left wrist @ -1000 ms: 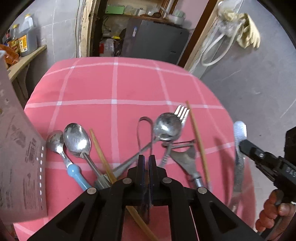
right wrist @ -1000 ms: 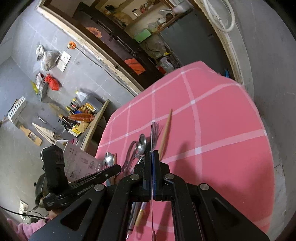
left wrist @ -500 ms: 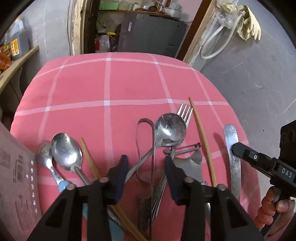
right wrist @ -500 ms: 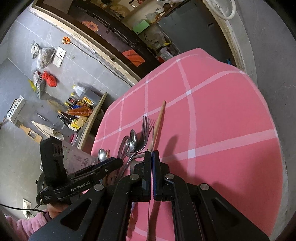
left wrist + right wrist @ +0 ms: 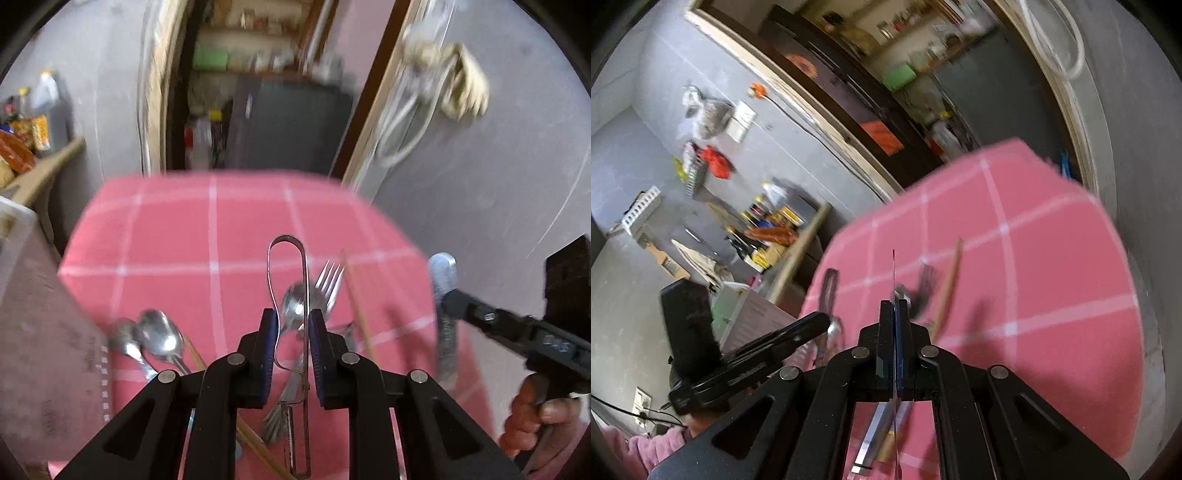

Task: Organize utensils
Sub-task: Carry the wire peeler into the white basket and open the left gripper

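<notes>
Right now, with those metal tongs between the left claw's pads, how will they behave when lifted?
The tongs are a thin looped metal strip, so likely springy and light. The left claw grips both arms; the smooth steel may slip or twist.

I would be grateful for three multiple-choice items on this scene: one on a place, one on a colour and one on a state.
1. In the left wrist view, where do the two shiny steel spoons lie relative to the looped steel tongs?
A. to their left
B. to their right
C. on top of them

2. What colour is the checked tablecloth?
A. blue
B. pink with white lines
C. green

3. How is the right gripper?
A. wide open
B. shut on a flat steel utensil
C. shut on a wooden chopstick

Key:
1. A: the spoons sit at the pile's left edge.
2. B: the cloth shows pink squares.
3. B: its pads meet on the thin metal edge.
</notes>
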Action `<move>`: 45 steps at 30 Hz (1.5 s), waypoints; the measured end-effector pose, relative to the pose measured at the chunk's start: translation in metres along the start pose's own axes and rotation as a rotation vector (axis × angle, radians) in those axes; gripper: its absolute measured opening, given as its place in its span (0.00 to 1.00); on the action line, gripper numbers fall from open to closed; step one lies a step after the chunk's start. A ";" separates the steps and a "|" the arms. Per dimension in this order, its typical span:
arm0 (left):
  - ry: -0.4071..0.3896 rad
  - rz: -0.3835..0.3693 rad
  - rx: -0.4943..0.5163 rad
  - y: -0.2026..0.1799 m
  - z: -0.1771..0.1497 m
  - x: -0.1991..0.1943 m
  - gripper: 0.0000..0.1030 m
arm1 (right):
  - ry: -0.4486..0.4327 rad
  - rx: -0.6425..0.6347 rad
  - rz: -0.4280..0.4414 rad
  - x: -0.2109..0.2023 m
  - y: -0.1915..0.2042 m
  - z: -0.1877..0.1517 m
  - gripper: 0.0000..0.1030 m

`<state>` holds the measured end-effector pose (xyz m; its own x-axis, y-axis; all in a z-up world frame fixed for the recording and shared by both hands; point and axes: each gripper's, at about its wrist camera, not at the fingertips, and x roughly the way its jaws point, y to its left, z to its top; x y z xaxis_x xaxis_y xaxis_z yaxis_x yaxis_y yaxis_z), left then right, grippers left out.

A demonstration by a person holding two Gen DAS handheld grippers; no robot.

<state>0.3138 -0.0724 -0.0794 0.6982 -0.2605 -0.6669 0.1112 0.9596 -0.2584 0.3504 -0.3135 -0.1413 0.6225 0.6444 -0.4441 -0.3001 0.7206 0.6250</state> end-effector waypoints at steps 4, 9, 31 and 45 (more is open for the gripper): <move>-0.128 -0.014 -0.029 0.003 0.013 -0.049 0.16 | -0.079 -0.061 0.028 -0.014 0.037 0.020 0.02; -0.239 -0.031 -0.102 0.027 0.040 -0.105 0.16 | -0.149 -0.136 0.097 -0.017 0.091 0.045 0.02; -0.559 0.005 -0.292 0.163 0.040 -0.142 0.17 | -0.314 -0.217 0.314 0.097 0.204 -0.001 0.02; -0.479 -0.037 -0.199 0.168 -0.004 -0.130 0.17 | -0.222 -0.345 0.244 0.092 0.202 -0.028 0.02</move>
<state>0.2387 0.1226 -0.0388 0.9470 -0.1714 -0.2717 0.0381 0.8997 -0.4348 0.3269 -0.1013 -0.0740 0.6322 0.7621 -0.1398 -0.6558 0.6224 0.4272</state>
